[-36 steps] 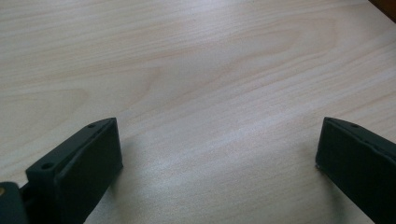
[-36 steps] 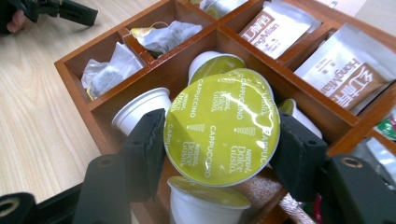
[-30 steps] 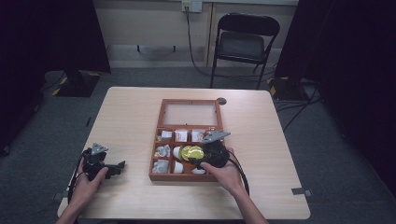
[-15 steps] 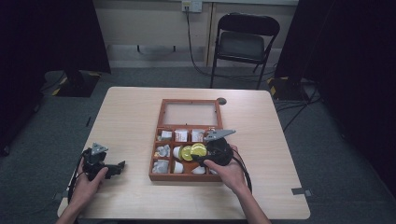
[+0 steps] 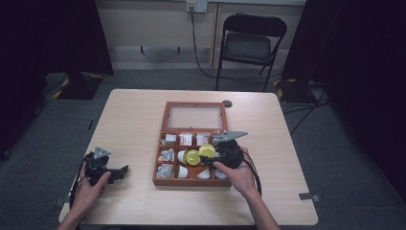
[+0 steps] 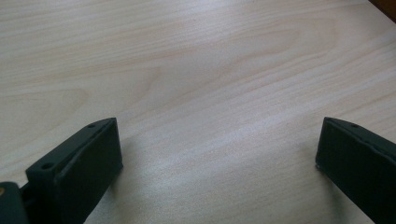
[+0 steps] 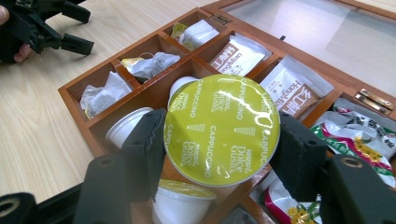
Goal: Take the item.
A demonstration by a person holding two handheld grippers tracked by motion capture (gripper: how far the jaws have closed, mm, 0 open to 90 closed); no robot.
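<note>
Cappuccino capsule (image 7: 222, 128) is clamped by right gripper (image 7: 219, 154) mid-frame over wooden box (image 7: 100, 126); left gripper (image 6: 217, 154) jaws wide apart, nothing held.

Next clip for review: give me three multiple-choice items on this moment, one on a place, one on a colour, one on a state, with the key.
1. Where does the left gripper rest?
A. inside the wooden box
B. on the bare table left of the box
C. on the chair

2. What colour is the lid of the coffee capsule between the right gripper's jaws?
A. yellow-green
B. red
C. blue

3. How do the jaws of the right gripper stand?
A. wide open over the table
B. closed on the capsule
C. closed on a tea bag

Key: 1 B, the high view shows it on the table left of the wooden box. 2 A, its foil is yellow-green. 3 B, both jaws press the capsule's sides.
</note>
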